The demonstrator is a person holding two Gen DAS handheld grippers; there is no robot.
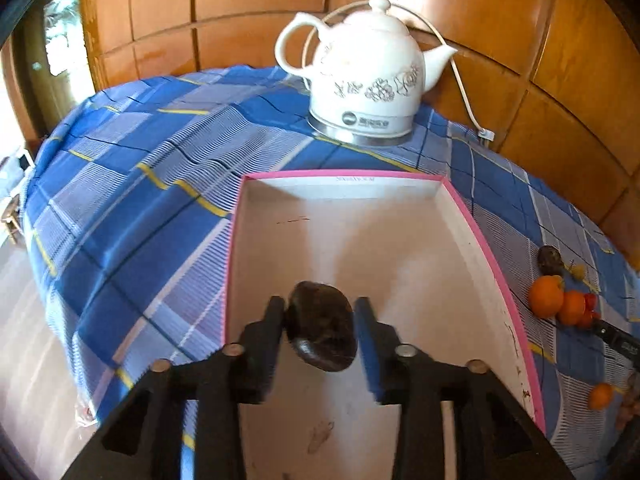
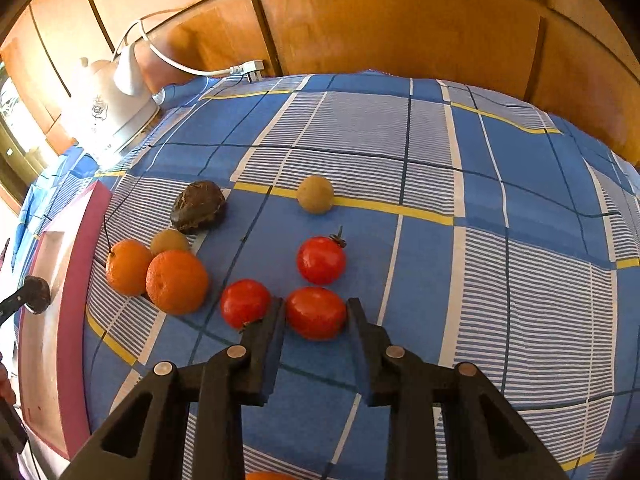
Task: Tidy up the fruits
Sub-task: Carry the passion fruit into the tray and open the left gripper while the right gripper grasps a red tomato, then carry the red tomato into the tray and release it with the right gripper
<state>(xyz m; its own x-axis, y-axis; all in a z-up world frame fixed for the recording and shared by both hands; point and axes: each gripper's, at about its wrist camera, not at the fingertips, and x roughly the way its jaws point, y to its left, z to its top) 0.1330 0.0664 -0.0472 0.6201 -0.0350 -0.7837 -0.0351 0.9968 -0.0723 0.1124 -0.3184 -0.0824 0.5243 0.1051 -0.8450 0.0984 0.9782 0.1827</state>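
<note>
Left gripper (image 1: 320, 312) holds a dark fruit (image 1: 322, 326) over the pink-edged box (image 1: 472, 220); right gripper (image 2: 316, 312) sits around a red fruit (image 2: 316, 313).

Both black fingers of the left gripper press on the dark fruit, which hangs above the near part of the white box floor. A white kettle (image 1: 366, 76) stands far behind the box on the blue checked cloth (image 1: 132, 200). The right gripper points down at the cloth, its fingers open wide on each side of the red fruit, just beside it. Another red fruit (image 2: 245, 303) touches its left finger. Two oranges (image 2: 177, 282) lie to the left, near the box.
</note>
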